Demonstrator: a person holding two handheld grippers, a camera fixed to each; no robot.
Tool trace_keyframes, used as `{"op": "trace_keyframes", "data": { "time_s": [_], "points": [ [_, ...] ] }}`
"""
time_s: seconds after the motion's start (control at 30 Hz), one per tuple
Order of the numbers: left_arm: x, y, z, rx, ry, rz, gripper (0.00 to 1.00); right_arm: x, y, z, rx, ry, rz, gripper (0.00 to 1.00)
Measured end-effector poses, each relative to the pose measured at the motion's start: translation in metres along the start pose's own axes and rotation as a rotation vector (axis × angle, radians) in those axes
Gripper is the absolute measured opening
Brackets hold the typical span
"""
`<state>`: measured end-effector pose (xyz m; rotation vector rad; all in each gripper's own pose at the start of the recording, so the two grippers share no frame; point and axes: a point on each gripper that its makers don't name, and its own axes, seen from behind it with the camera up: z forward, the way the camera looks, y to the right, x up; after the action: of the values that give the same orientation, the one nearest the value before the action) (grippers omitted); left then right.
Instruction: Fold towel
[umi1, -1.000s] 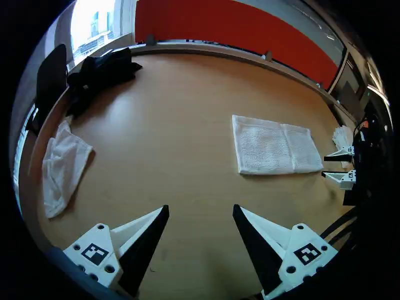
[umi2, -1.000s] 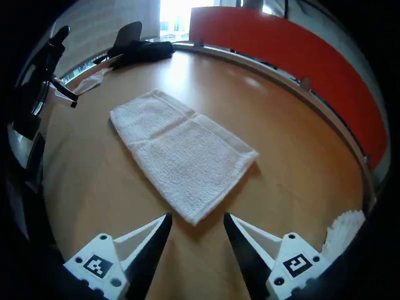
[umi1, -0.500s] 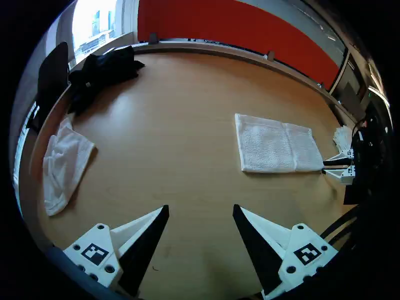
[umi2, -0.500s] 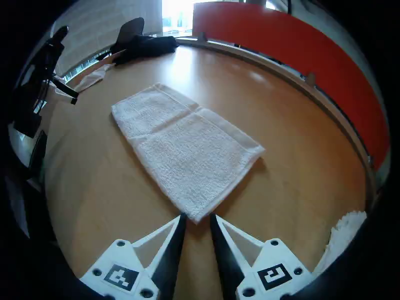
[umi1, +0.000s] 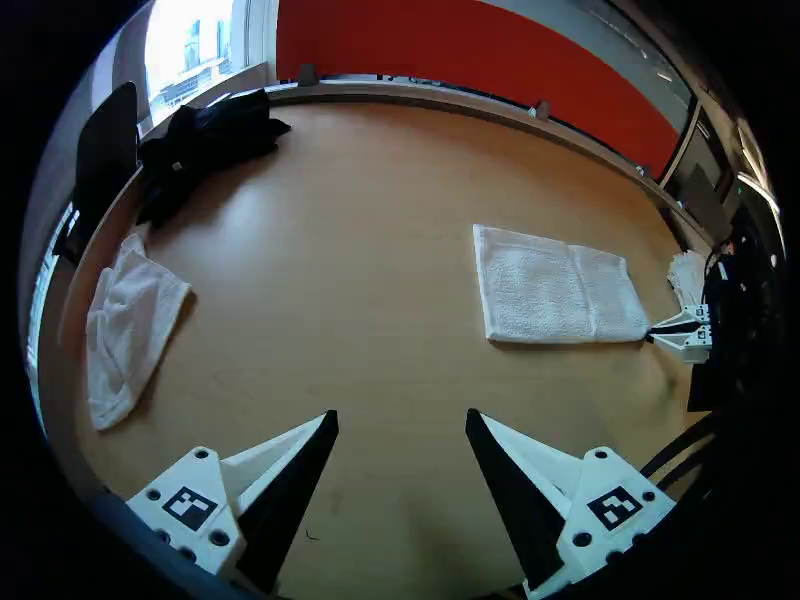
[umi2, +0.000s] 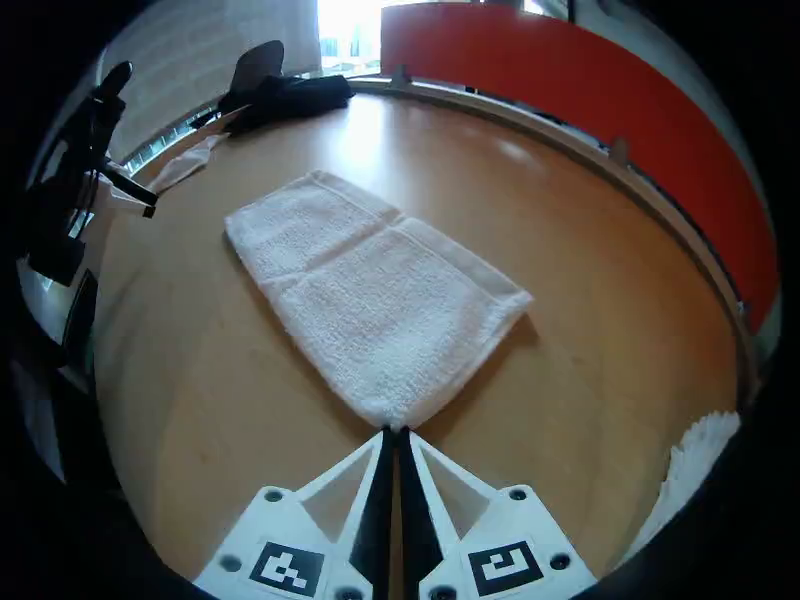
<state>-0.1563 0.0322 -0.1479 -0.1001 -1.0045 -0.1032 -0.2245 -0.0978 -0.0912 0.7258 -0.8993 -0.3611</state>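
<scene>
Much open room: bare bench (umi1: 340, 260) on every side of the towel (umi2: 370, 300); white cloth (umi1: 125, 330) and black clothes (umi1: 205, 140) lie along one edge.
Towel: folded flat, mid-bench.
Grip: right hand-held gripper (umi2: 393, 438) clenched on its near corner; left hand-held gripper (umi1: 400, 425) spread wide, well apart from it.

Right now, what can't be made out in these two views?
Right gripper view: how much of the towel corner sits between the shut fingers of the right gripper; the fingertips cover it.
Right gripper view: white cloth at the right, cut off by the edge.
Left gripper view: dark heap at the far end of the table, too dark to identify.
</scene>
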Motion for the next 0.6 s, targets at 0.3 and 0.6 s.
{"op": "trace_keyframes", "data": {
  "time_s": [0.3, 0.6],
  "points": [
    [0.003, -0.001, 0.000, 0.002, 0.002, 0.000, 0.95, 0.013, 0.002, -0.013, -0.010, 0.034, 0.021, 0.05],
    [0.005, 0.000, 0.001, 0.000, 0.005, -0.001, 0.95, 0.039, 0.012, -0.038, -0.040, 0.097, 0.023, 0.05]
  ]
}}
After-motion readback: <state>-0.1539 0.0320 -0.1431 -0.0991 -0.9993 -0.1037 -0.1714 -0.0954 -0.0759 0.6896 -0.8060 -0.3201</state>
